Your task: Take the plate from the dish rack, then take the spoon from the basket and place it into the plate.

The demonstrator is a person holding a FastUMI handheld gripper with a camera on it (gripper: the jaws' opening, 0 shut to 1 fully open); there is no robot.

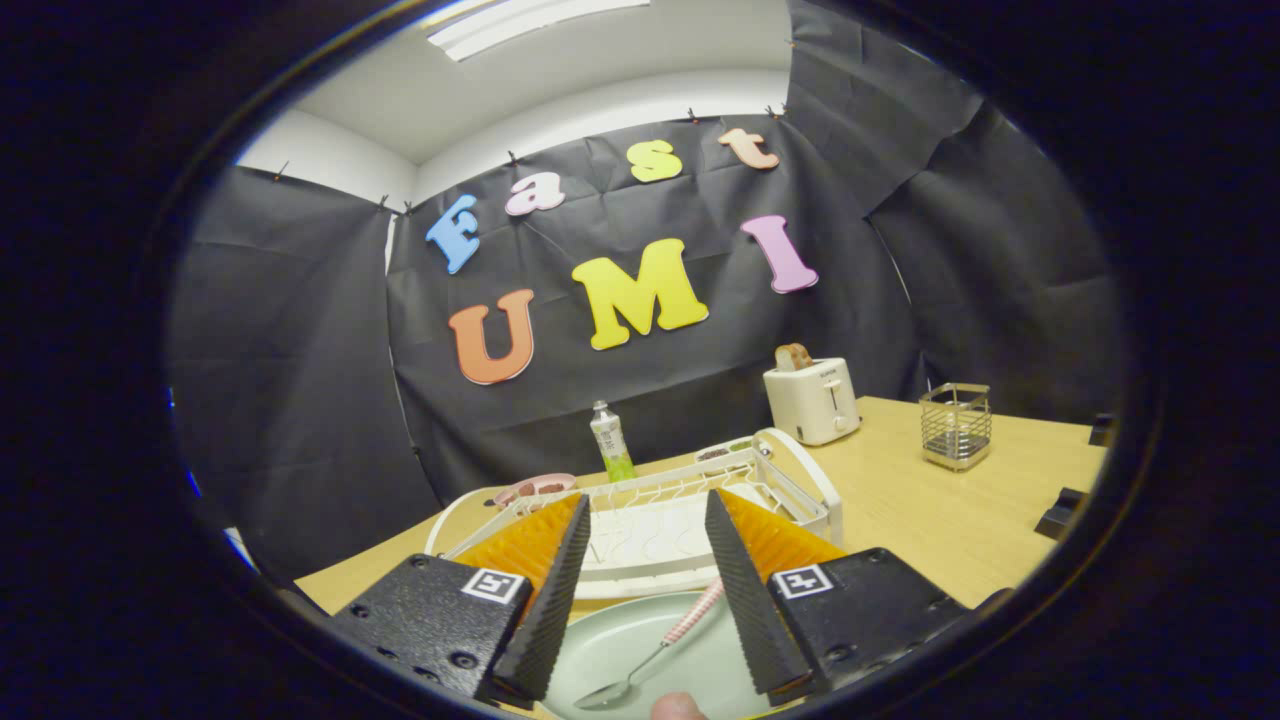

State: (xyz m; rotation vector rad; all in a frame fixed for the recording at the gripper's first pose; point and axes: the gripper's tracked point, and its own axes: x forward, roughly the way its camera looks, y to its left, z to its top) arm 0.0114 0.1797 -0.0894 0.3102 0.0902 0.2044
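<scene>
Hovering just above the wooden surface [930, 520], the claw [645, 540] had its two ridged fingers spread wide apart, gripping nothing. A fingertip [678, 708] of a person showed at the very bottom, below the gap. Between the fingers and under them lay the pale green plate [620, 640], flat on the surface, and in it rested the spoon [650, 655], its metal bowl toward the near side and its pink-striped handle slanting up until it slipped behind the right finger. Just beyond the plate sat the white dish rack [790, 470], its wire bed showing bare between the fingertips. A pink object [535, 488] lay at the rack's far left edge, too small to make out. Behind the rack stood a small bottle [612, 440] with a green label. Farther right, near the black cloth wall, a white toaster [812, 398] stood with a slice of bread [794, 356] sticking out on top. Well apart to the right stood the wire basket [956, 425], upright.
</scene>
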